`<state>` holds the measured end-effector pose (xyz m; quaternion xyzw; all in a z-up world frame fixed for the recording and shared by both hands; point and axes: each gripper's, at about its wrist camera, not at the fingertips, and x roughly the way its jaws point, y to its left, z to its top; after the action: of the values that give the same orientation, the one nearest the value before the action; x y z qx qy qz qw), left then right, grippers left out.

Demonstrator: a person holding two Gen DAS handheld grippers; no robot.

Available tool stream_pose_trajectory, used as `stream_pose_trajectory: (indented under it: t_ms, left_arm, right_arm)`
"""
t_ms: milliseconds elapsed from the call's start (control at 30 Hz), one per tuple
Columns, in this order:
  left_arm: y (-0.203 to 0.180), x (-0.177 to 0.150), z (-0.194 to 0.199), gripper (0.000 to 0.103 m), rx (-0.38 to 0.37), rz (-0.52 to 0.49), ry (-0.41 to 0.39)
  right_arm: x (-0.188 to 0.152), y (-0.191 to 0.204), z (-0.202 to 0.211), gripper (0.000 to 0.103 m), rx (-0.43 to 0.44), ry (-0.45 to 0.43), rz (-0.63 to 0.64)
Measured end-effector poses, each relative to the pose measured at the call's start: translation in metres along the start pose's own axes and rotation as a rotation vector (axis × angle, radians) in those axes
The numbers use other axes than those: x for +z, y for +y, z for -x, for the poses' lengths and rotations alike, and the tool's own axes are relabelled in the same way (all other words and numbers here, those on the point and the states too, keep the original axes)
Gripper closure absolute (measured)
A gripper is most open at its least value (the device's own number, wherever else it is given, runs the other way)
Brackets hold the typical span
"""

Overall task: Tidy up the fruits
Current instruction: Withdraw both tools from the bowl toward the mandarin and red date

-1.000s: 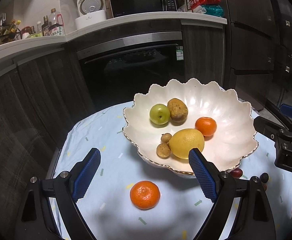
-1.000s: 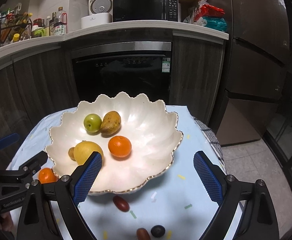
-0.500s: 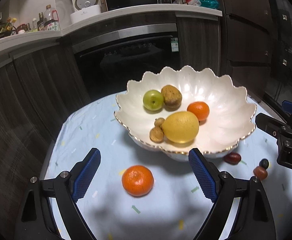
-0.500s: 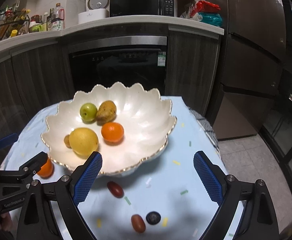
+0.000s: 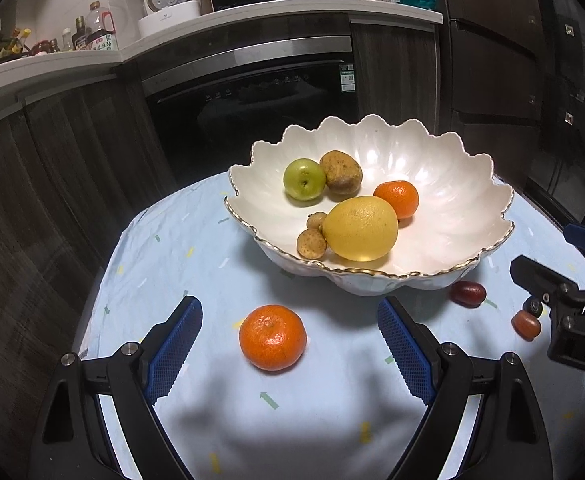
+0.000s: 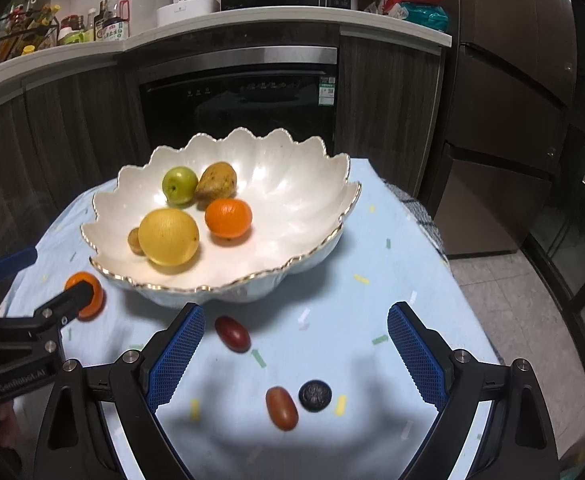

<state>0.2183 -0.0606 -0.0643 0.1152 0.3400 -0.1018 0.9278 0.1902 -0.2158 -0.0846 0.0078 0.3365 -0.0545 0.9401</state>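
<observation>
A: Where is the left tool (image 5: pixel 290 342) now?
B: It hovers low over the tabletop (image 5: pixel 164 248), near its front edge, with the blue fingers spread wide. A loose mandarin (image 5: pixel 272 337) lies on the cloth between them, and neither finger touches it.

A: And the right tool (image 6: pixel 296 350)?
B: Also spread wide and holding nothing. Between its fingers lie a red jujube (image 6: pixel 232 333) just in front of the bowl, and closer to the camera a second red jujube (image 6: pixel 281 408) beside a small dark fruit (image 6: pixel 315 395), maybe a dried plum; the view is not sharp enough.

A: What is in the bowl?
B: The scalloped white bowl (image 6: pixel 316 184) stands toward the back edge of the tabletop. Inside are a green apple (image 6: pixel 179 185), touching a brown pear (image 6: pixel 216 181), a mandarin in the bowl (image 6: pixel 228 218), a large lemon (image 6: pixel 168 236) and two longans (image 5: pixel 312 236) against the lemon's left side.
</observation>
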Motion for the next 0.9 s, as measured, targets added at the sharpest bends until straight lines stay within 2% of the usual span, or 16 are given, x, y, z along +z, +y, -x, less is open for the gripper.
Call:
stream_pose_trajectory:
  t_ms: [333,500,800,867,900]
  left_arm:
    - [0.008,-0.006,-0.016,0.014,0.010,0.015,0.041]
    - [0.013,-0.008,-0.023,0.018,0.007,0.027,0.063]
    - [0.015,-0.012,-0.037,0.022,-0.008,0.043,0.097]
    - [0.016,-0.012,-0.039,0.023,-0.008,0.050,0.100]
    - [0.015,-0.013,-0.041,0.025,-0.011,0.050,0.105]
  right_arm:
    - [-0.002,0.017,-0.017,0.010,0.030,0.037,0.065]
    - [-0.002,0.026,-0.030,0.010,0.048,0.074,0.099]
    - [-0.005,0.031,-0.049,0.023,0.071,0.140,0.109]
    - [-0.006,0.032,-0.052,0.031,0.077,0.153,0.115]
    - [-0.006,0.033,-0.053,0.032,0.079,0.159,0.116]
